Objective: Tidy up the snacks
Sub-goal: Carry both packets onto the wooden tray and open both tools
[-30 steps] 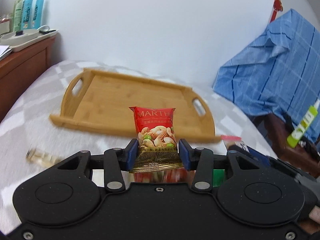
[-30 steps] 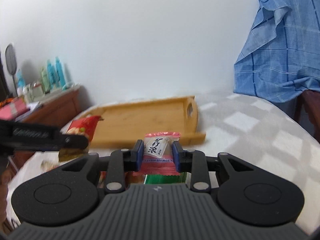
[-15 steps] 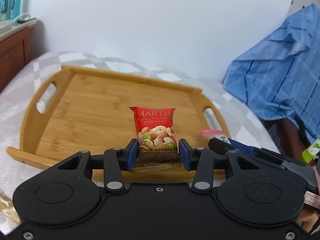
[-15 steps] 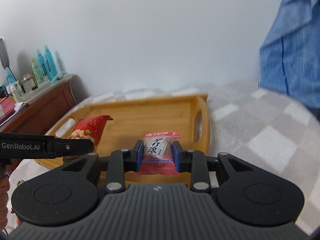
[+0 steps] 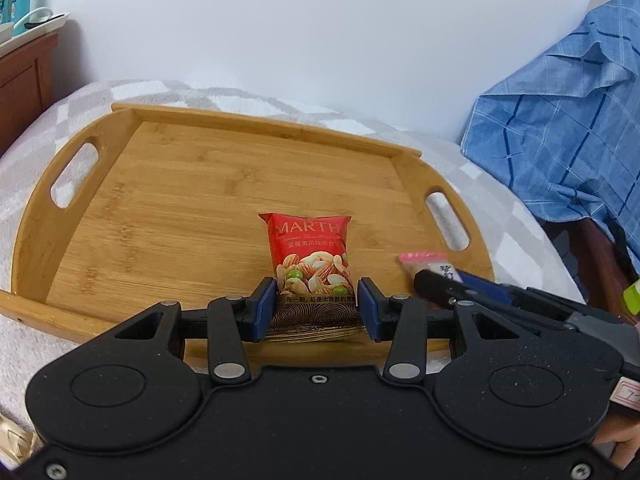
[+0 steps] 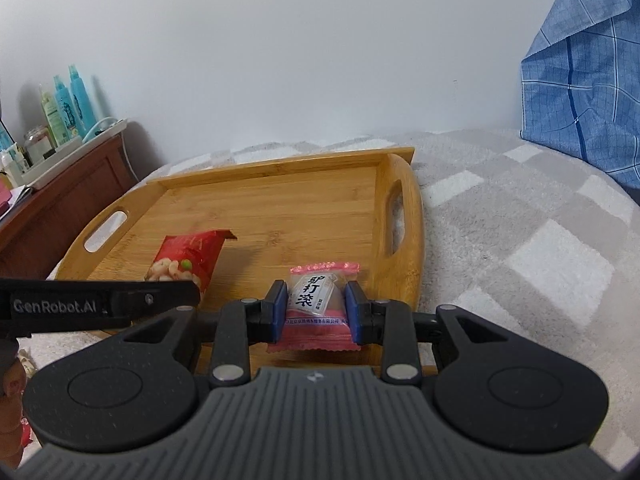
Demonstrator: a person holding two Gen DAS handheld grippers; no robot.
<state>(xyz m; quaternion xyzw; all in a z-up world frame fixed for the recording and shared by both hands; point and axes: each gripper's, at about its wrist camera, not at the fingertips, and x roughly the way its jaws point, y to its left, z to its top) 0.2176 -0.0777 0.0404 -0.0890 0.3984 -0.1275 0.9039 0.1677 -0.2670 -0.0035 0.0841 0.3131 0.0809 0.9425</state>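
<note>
The bamboo tray [image 5: 168,216] lies flat on a bed covered by a grey-and-white checked blanket [image 6: 520,240], and everything here is placed against it. The left hand-held gripper [image 5: 317,310] hovers over the tray's near edge, its blue pads [image 5: 266,300] clamped on the gold lower end of a red mixed-nuts packet [image 5: 310,256]; the packet stands upright between them, above the tray's floor toward the near right part. The right hand-held gripper [image 6: 316,308] is over the tray's near right corner, beside the right handle slot [image 6: 394,216], and its blue pads [image 6: 280,312] are pressed on a small pink-and-white candy packet [image 6: 320,292] with black Chinese characters on it. In the left wrist view that candy packet [image 5: 426,262] shows just inside the tray's right end, close to the nuts packet but apart from it, with the right gripper's black finger reaching in from the right. In the right wrist view the nuts packet [image 6: 188,260] sits left of the candy, over the tray's middle, behind the left gripper's black finger marked GenRobot.AI. Whether either packet touches the tray floor cannot be told. Beyond the tray's left end stands a wooden cabinet [image 6: 68,200] carrying turquoise bottles [image 6: 78,100], and past its right end hangs a blue checked cloth [image 5: 568,120].
</note>
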